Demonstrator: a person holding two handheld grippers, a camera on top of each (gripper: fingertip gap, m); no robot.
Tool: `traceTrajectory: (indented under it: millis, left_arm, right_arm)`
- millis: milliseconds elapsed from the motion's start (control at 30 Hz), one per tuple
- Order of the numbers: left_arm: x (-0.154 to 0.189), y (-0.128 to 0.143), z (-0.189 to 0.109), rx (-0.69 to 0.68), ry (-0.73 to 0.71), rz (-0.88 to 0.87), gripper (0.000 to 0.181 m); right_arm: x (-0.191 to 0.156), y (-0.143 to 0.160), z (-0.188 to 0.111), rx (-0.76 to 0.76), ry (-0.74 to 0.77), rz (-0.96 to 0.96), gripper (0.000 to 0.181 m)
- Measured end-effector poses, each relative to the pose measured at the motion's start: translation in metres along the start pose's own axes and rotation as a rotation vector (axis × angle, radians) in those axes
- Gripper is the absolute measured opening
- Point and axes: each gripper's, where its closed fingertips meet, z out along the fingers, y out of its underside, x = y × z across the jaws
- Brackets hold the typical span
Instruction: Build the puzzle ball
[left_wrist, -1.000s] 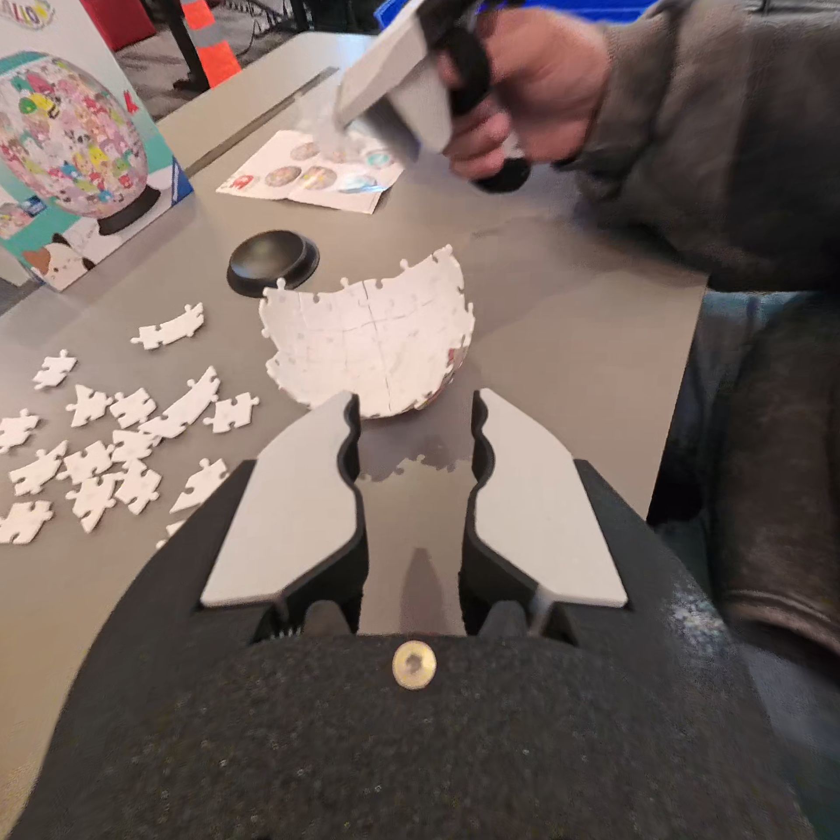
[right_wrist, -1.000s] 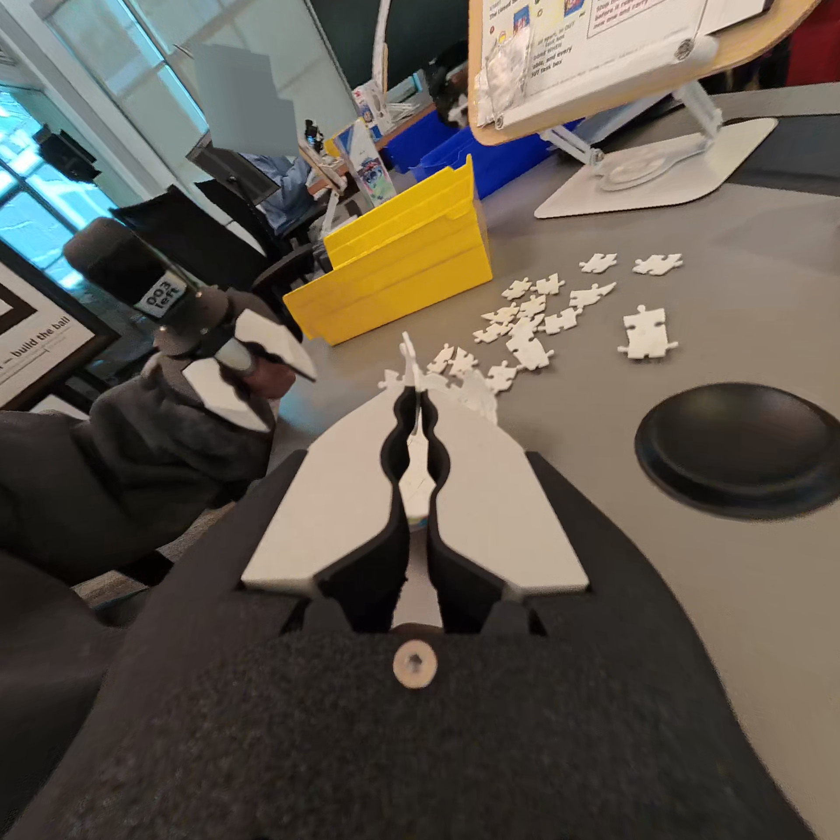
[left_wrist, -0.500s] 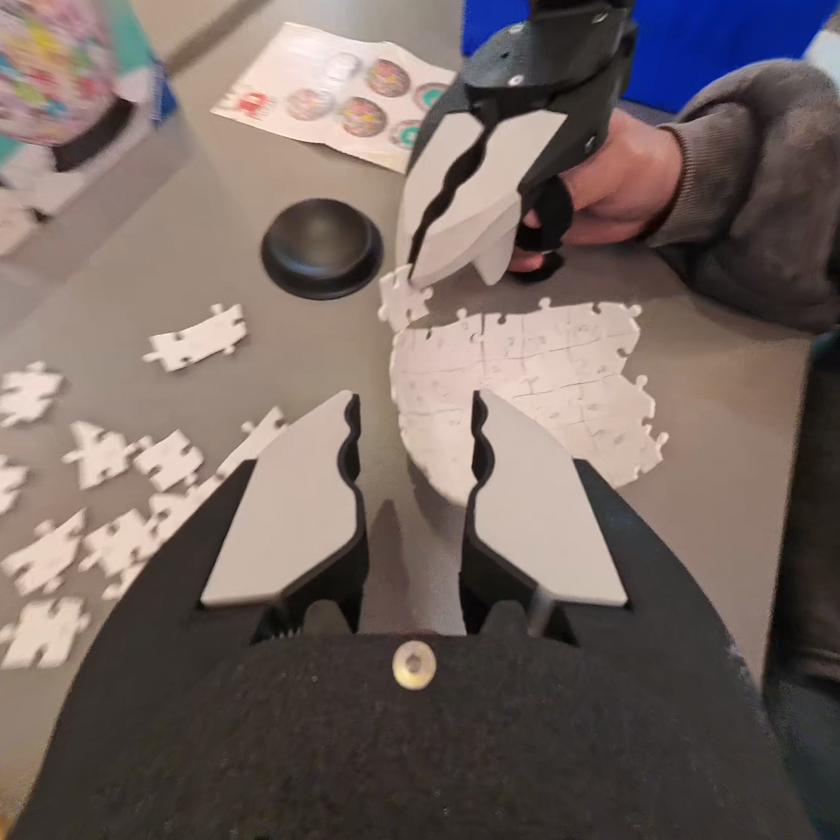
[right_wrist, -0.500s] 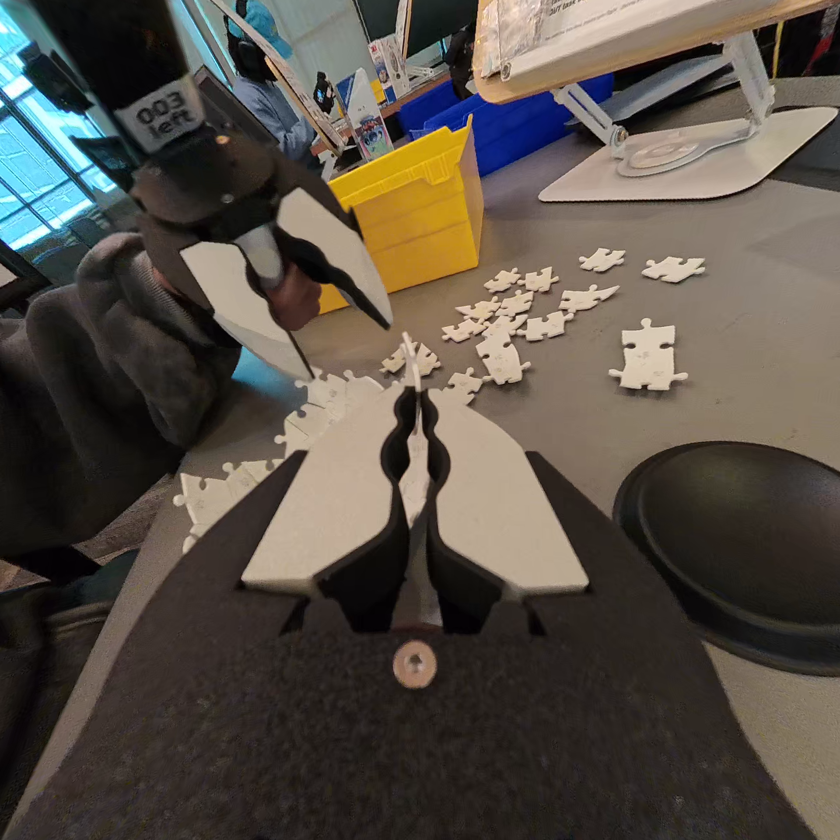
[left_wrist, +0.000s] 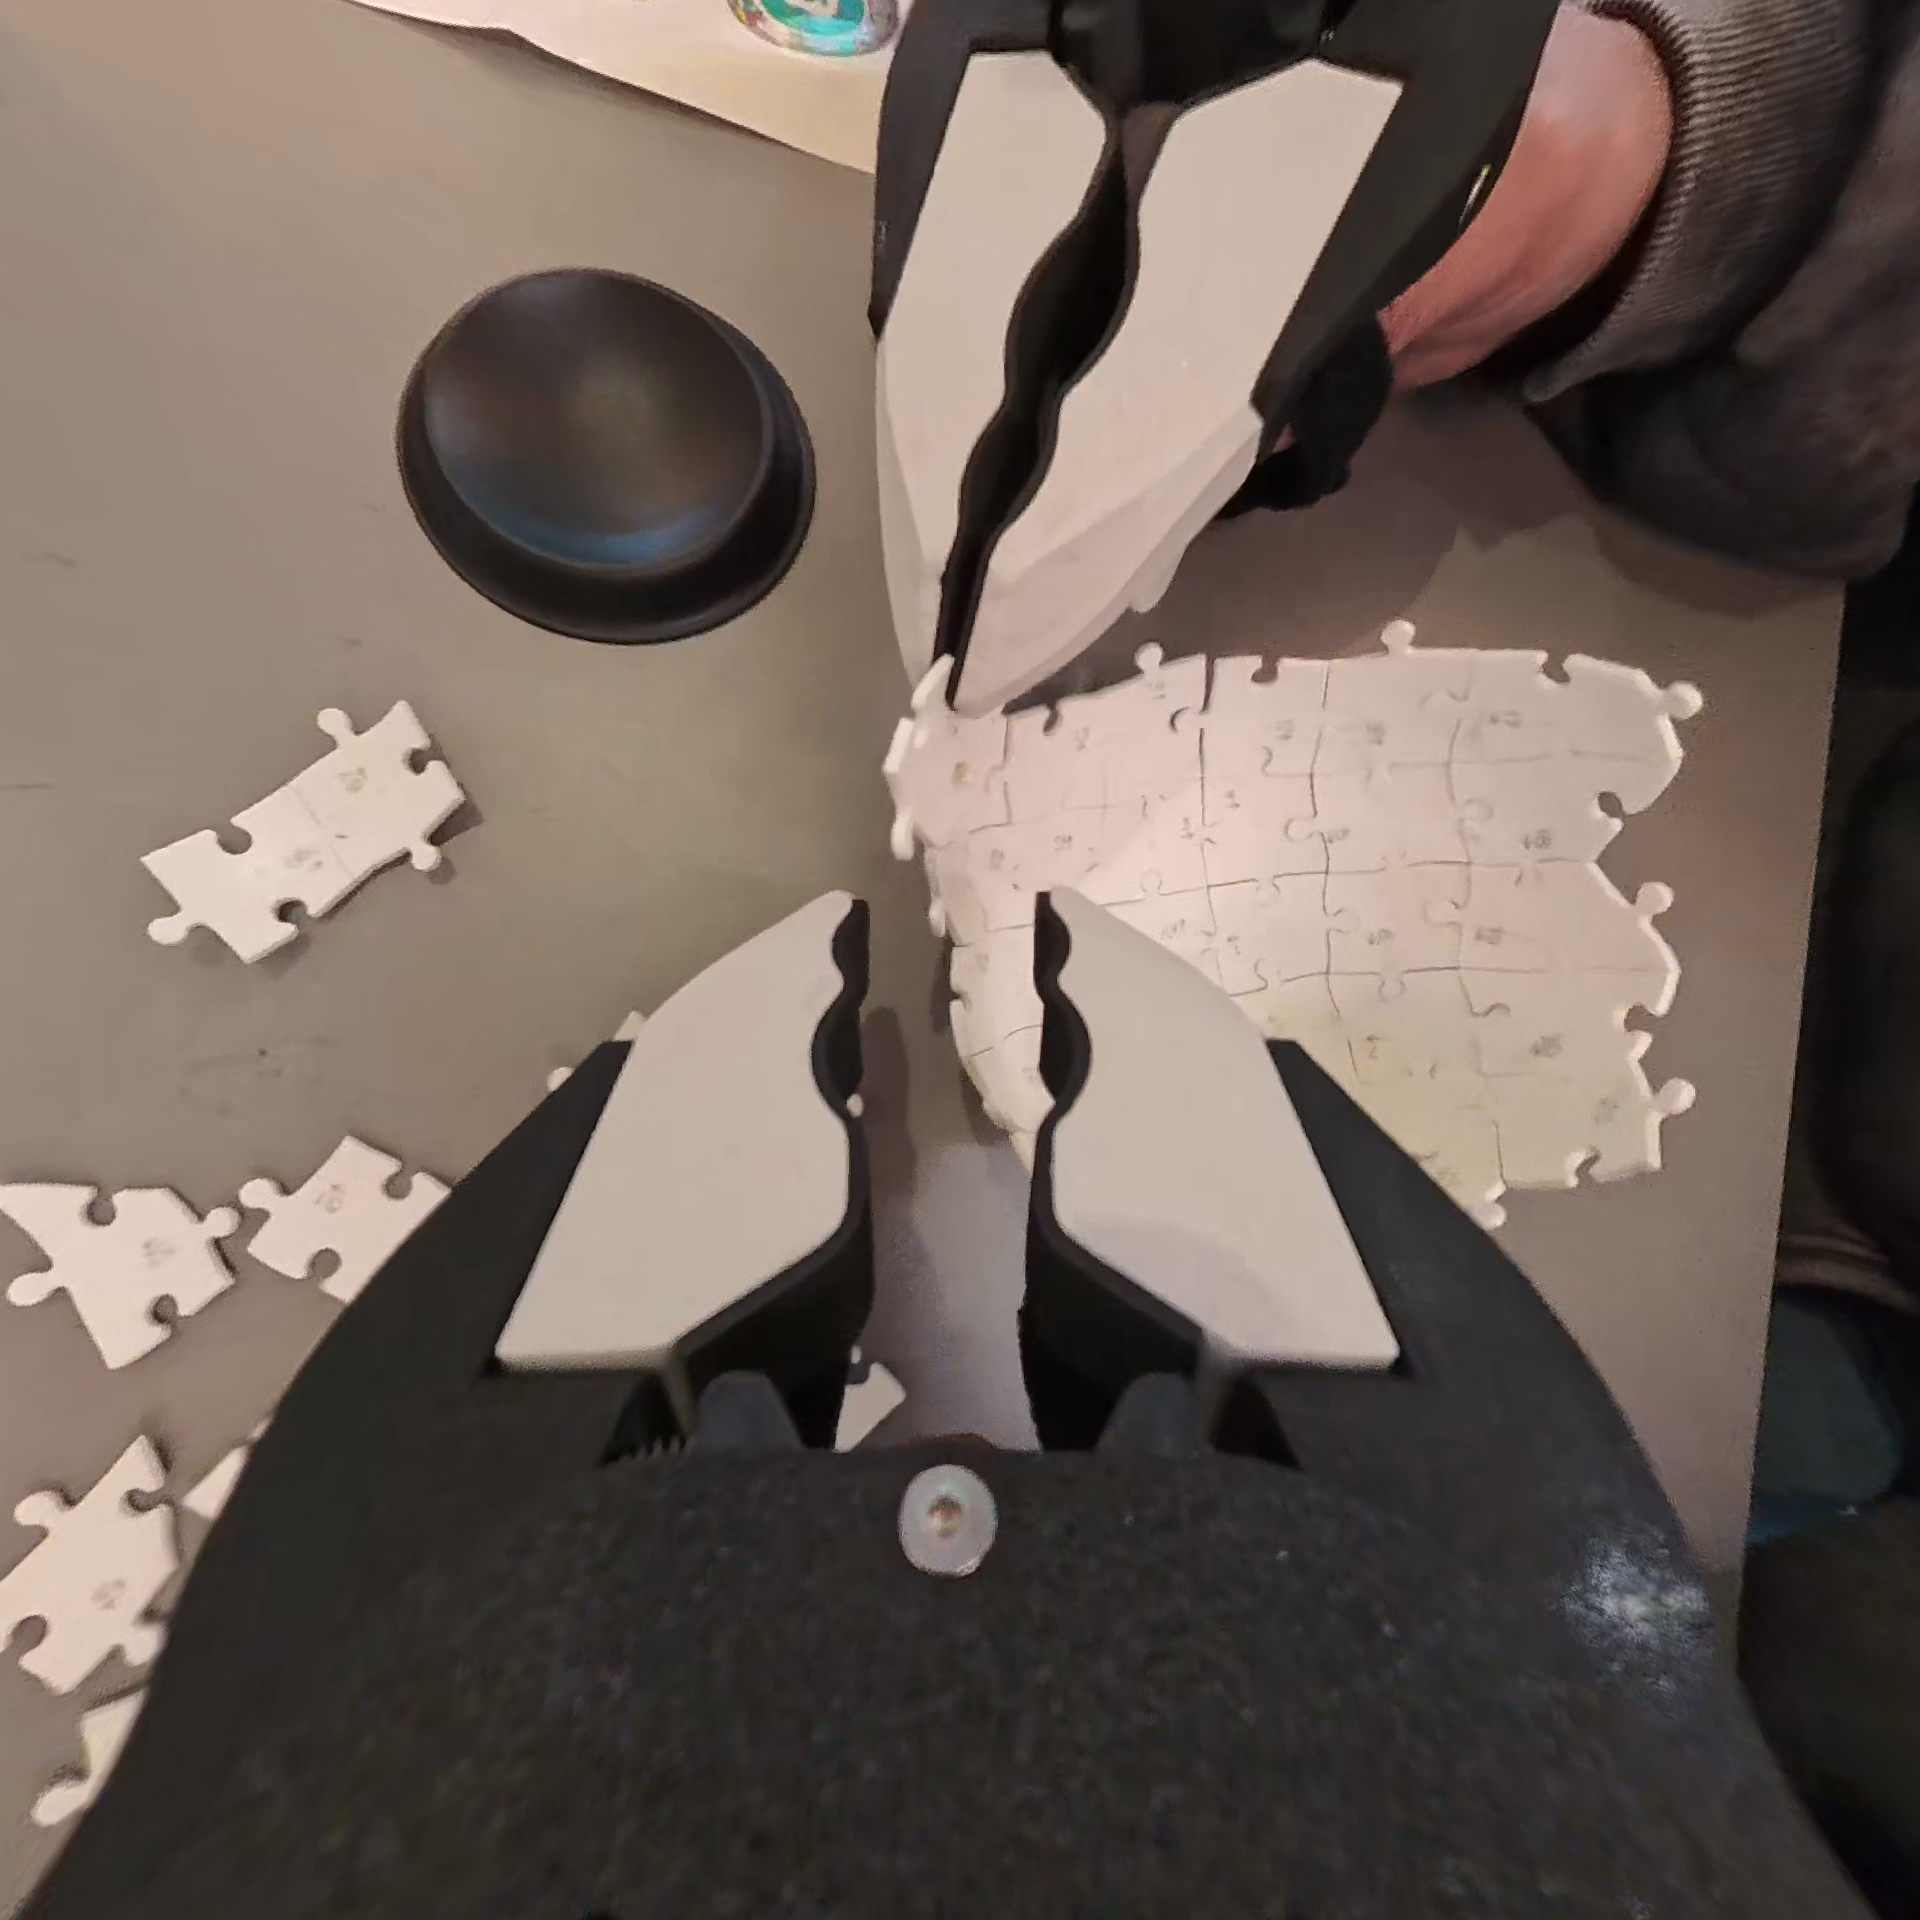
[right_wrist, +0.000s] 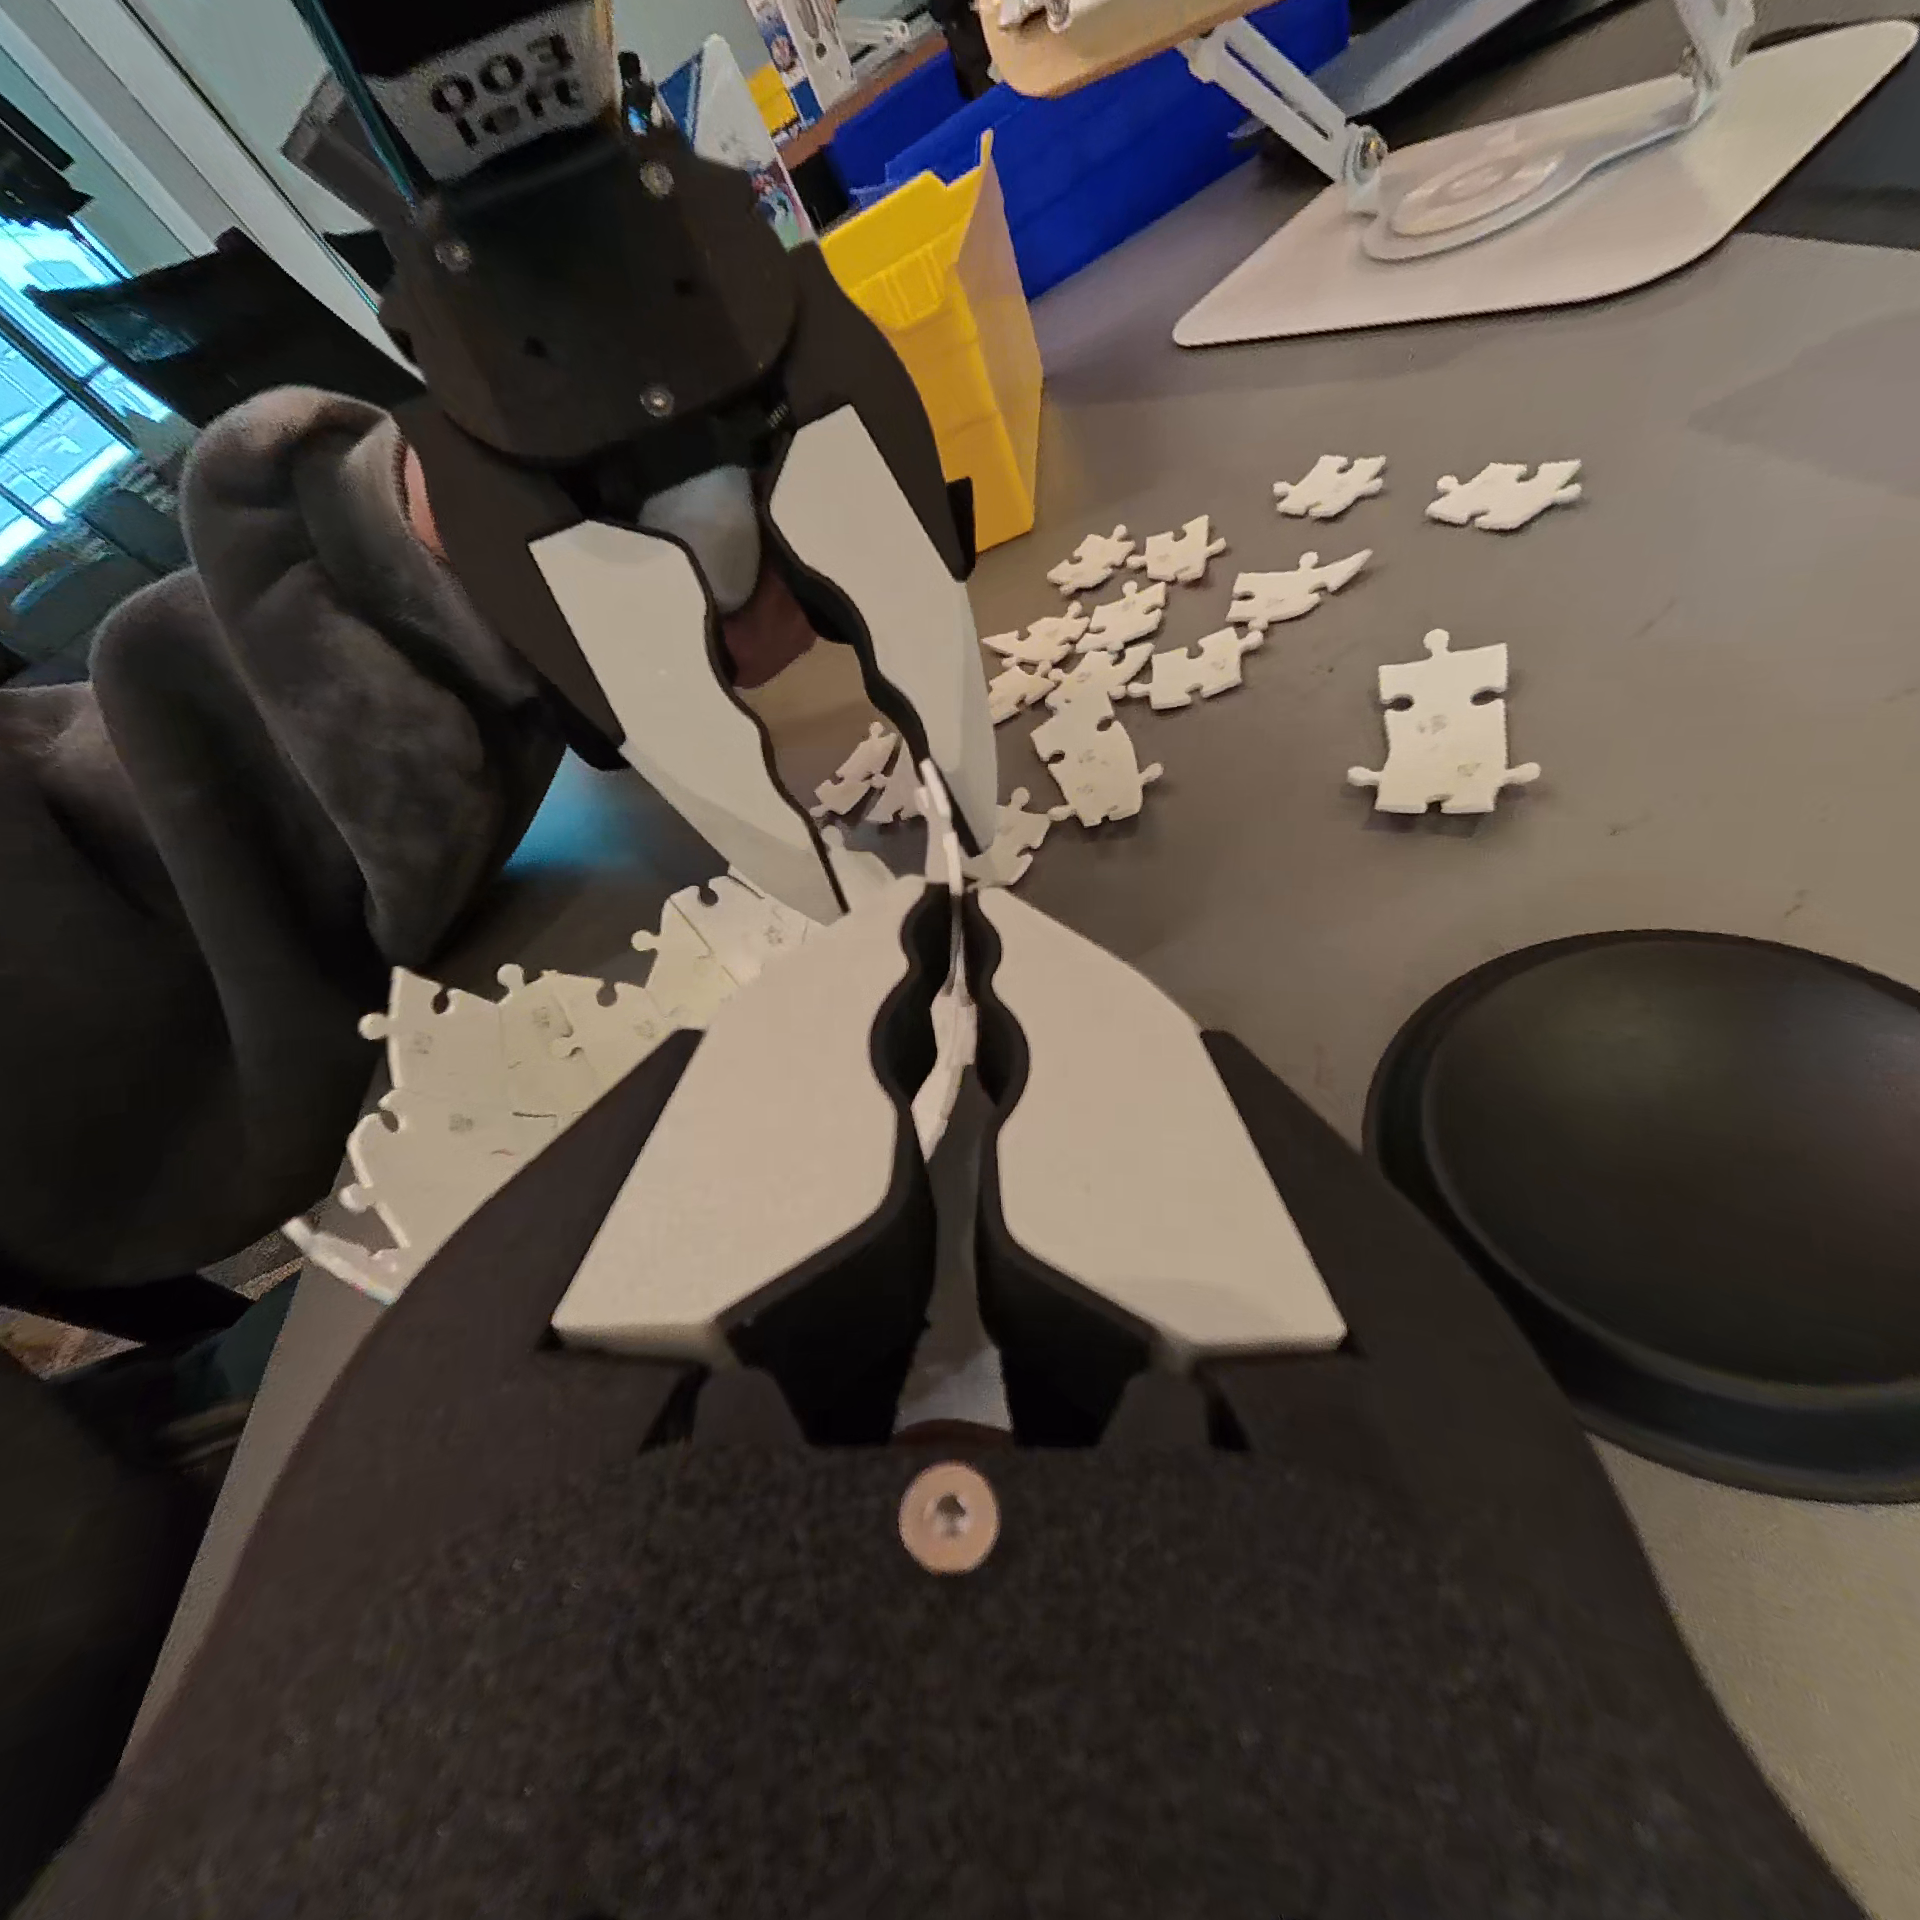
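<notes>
- The right gripper (left_wrist: 951, 675) is closed on a single white puzzle piece (right_wrist: 948, 831), gripped edge-on and brought to the far left corner of the curved assembled section (left_wrist: 1351, 883).
- The left gripper (left_wrist: 945, 914) is held narrowly parted and empty just above the near left edge of that section, which lies at the right side of the grey table (left_wrist: 260, 364).
- For a clean fit, the piece's tabs should probably be lined up with the corner notches before being pressed down, while the shell is steadied by the left gripper so that it does not rock.
- One assembled section and one black round stand (left_wrist: 608, 457), far left, are seen.
- Roughly fifteen loose pieces (right_wrist: 1164, 634) can be counted in the right wrist view; an exact count is prevented by overlaps.
</notes>
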Motion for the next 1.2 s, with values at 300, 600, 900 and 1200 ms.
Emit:
traceTrajectory:
  millis: [300,600,900,1200]
  left_arm:
    - [-0.003,-0.004,-0.002,-0.082,0.215,0.011,0.034]
    - [-0.014,-0.004,0.028,-0.169,0.400,-0.071,0.036]
    - [-0.006,0.004,0.030,-0.123,0.416,-0.071,0.003]
    - [-0.013,0.006,0.033,-0.030,0.423,-0.193,0.002]
  right_arm:
    - [0.013,0.003,0.002,-0.024,0.034,0.074,0.002]
    - [0.016,0.004,0.001,-0.028,0.023,0.120,0.002]
    - [0.014,0.002,-0.001,-0.008,-0.012,0.129,0.002]
    - [0.020,0.003,-0.011,-0.014,0.043,0.058,0.002]
